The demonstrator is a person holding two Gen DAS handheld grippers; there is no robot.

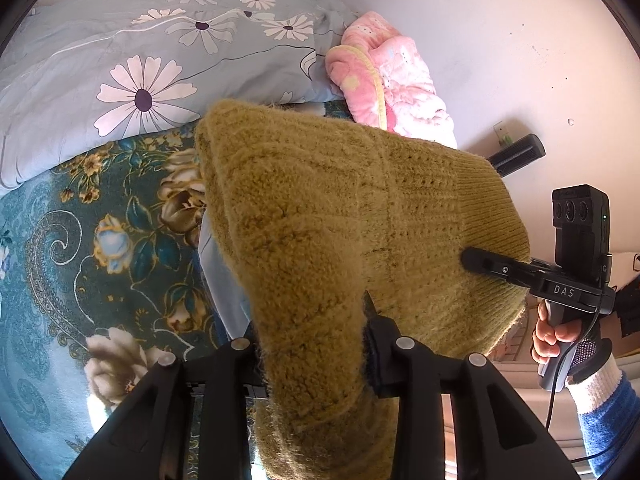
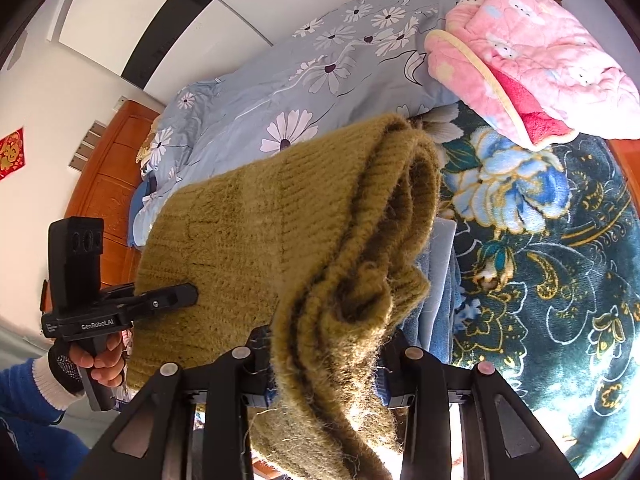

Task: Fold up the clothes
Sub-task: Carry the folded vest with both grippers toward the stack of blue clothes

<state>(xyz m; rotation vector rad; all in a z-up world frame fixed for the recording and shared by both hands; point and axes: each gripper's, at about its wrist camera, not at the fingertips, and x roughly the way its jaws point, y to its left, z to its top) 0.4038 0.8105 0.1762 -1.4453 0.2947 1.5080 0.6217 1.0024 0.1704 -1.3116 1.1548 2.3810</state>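
over the teal floral bedspread (image 1: 80, 248), my left gripper (image 1: 316, 344) and right gripper (image 2: 328, 344) both clench the mustard knit sweater (image 1: 340, 208); it's soft, floppy, best pinched at edges.

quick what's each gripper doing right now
left gripper: shut on the mustard sweater
right gripper: shut on the same sweater

Our left gripper (image 2: 188, 294) is matte black, its body lettered "GenRobot.AI" in white, and a boxy black camera block stands above it. Our right gripper (image 1: 470, 258) matches it, marked "DAS", with a green light on its block and a thin black cable trailing below. Silver round screws stud the near linkages. Our sleeves are fuzzy blue with white cuffs; bare fingers show.
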